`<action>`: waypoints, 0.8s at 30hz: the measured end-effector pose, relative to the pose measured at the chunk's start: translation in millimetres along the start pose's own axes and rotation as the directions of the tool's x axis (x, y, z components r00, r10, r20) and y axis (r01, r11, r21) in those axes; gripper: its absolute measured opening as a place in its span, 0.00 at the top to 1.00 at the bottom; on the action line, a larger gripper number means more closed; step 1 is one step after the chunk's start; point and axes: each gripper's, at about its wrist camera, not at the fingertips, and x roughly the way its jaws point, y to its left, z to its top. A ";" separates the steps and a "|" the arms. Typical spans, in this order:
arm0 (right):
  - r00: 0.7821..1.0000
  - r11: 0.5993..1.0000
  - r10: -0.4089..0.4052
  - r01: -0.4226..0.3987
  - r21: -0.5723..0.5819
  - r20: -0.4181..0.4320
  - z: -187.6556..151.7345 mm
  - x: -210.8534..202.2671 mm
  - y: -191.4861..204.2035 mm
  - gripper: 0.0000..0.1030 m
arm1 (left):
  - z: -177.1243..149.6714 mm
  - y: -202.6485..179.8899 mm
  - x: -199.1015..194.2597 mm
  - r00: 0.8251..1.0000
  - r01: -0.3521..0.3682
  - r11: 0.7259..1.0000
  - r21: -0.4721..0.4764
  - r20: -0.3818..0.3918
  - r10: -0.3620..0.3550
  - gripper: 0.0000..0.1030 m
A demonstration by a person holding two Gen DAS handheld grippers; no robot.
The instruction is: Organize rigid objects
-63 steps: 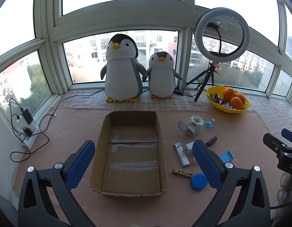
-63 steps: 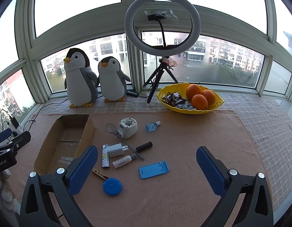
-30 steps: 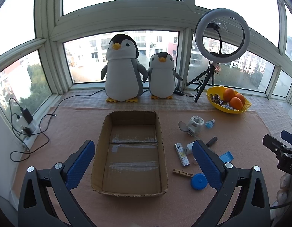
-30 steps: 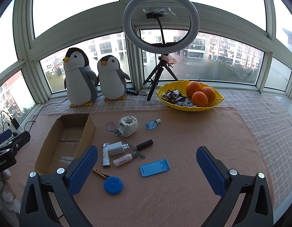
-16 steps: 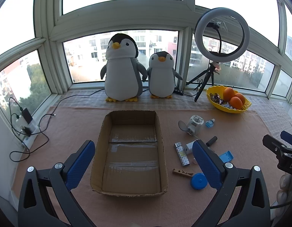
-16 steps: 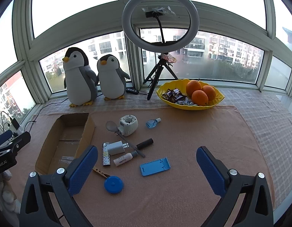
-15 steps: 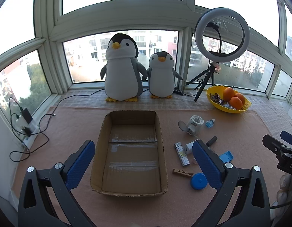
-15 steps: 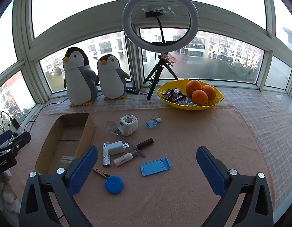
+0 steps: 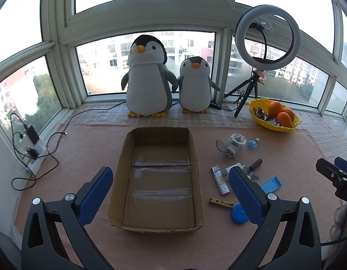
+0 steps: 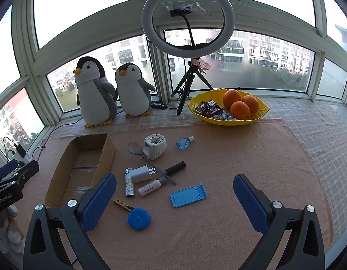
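Observation:
An empty open cardboard box (image 9: 158, 226) (image 10: 61, 171) lies on the pink cloth. Right of it lie small rigid items: a white round device (image 10: 155, 145), a grey spoon (image 10: 134, 147), a white charger (image 10: 140, 174), a patterned lighter (image 10: 129, 184), a small white bottle (image 10: 151, 186), a black tube (image 10: 175, 167), a blue phone stand (image 10: 188, 195), a blue round disc (image 10: 138, 218), a wooden clothespin (image 10: 121, 203) and a small blue bottle (image 10: 183, 143). My left gripper (image 9: 170, 193) is open and empty above the box's near end. My right gripper (image 10: 174, 200) is open and empty above the phone stand.
Two plush penguins (image 9: 146, 83) (image 9: 196, 85) stand at the window. A ring light on a tripod (image 10: 188, 22) and a yellow bowl of oranges and sweets (image 10: 227, 110) sit at the back right. Cables and a power strip (image 9: 29, 144) lie at the left edge.
The right wrist view has shifted slightly forward and down toward the items. The left gripper has stayed still. Nothing on the cloth has moved.

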 end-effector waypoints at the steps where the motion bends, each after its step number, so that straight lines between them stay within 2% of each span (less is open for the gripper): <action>1: 1.000 1.000 0.006 -0.006 0.008 0.001 -0.6 0.5 -1.3 0.00 | -1.1 2.4 0.7 1.000 -0.003 1.000 0.000 -0.001 0.003 0.01; 4: 1.000 0.999 0.028 -0.028 0.025 0.008 -1.2 1.6 -6.2 0.00 | -3.7 7.8 3.7 1.000 -0.015 1.000 -0.005 -0.009 0.015 0.01; 15: 1.000 1.000 -0.004 0.003 -0.031 -0.017 -4.8 13.3 -6.5 0.00 | -13.8 36.6 22.7 0.997 -0.065 0.997 -0.033 -0.053 0.063 0.01; 24: 0.998 0.999 -0.024 0.022 -0.034 -0.056 -12.1 27.8 -17.2 0.00 | -36.8 88.2 61.6 0.976 -0.153 0.981 -0.121 -0.176 0.130 0.01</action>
